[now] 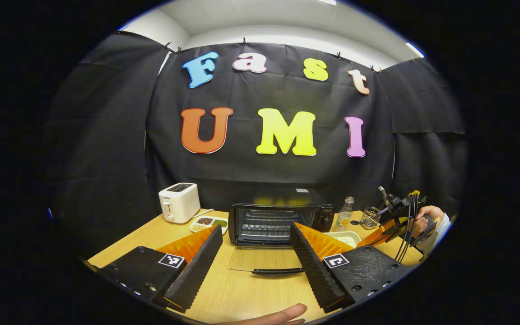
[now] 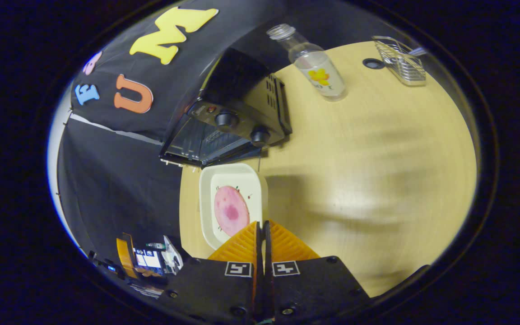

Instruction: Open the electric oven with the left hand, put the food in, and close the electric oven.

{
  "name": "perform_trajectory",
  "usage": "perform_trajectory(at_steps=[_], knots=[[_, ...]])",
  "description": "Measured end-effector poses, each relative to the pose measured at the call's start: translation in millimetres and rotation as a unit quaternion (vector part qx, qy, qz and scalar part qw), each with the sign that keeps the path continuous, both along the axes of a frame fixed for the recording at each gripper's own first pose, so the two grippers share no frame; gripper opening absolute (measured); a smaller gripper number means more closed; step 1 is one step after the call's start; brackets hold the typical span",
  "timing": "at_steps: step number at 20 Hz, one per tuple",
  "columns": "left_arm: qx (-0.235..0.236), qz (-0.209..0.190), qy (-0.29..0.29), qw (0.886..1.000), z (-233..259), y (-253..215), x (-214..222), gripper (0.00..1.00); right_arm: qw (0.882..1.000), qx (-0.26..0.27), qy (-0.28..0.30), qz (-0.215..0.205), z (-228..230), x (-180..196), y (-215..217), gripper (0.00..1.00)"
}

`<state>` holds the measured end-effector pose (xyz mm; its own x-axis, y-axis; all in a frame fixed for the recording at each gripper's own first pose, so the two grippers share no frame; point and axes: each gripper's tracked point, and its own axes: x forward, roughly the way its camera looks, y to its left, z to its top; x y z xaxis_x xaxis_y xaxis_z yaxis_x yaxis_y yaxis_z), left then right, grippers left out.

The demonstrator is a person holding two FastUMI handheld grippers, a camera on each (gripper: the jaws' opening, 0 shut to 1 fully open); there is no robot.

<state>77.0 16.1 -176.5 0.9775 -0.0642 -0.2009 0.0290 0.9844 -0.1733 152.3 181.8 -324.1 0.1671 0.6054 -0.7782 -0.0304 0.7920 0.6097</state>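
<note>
The black electric oven (image 1: pixel 278 221) stands at the back of the wooden table with its glass door (image 1: pixel 264 262) folded down flat, handle toward me. My left gripper (image 1: pixel 256 230) is open just in front of that door, holding nothing. In the right gripper view the oven (image 2: pixel 228 122) appears tilted, and below it is a white dish (image 2: pixel 251 178) carrying a pink slice of food (image 2: pixel 230 210). My right gripper (image 2: pixel 261 224) is shut on the rim of that dish. The left gripper view shows this dish (image 1: pixel 343 235) right of the oven, with the right gripper (image 1: pixel 377 234) and a hand (image 1: pixel 427 215) behind it.
A white toaster (image 1: pixel 178 202) and a plate of beans (image 1: pixel 208 222) sit left of the oven. A small bottle (image 2: pixel 314 67) and a wire basket (image 2: pixel 400 56) stand to its right. A fingertip (image 1: pixel 282 314) shows at the table's near edge.
</note>
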Motion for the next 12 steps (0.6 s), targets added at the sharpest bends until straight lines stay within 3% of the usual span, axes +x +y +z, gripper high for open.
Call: perform_trajectory(at_steps=[2,10,11,12], knots=[[0.005,0.009,0.0,1.0,-5,17,-3,0.95,1.0,0.001,0.008,0.004,-1,4,30,0.04],[0.014,0.064,0.028,0.997,-48,62,-13,0.96,0.994,0.007,-0.011,-0.111,-23,65,133,0.04],[0.017,0.066,0.032,0.997,-54,64,-14,0.85,0.991,0.012,-0.011,-0.132,-25,72,141,0.04],[0.02,0.066,0.038,0.997,-62,67,-15,0.96,0.988,0.017,-0.016,-0.153,-27,81,148,0.04]])
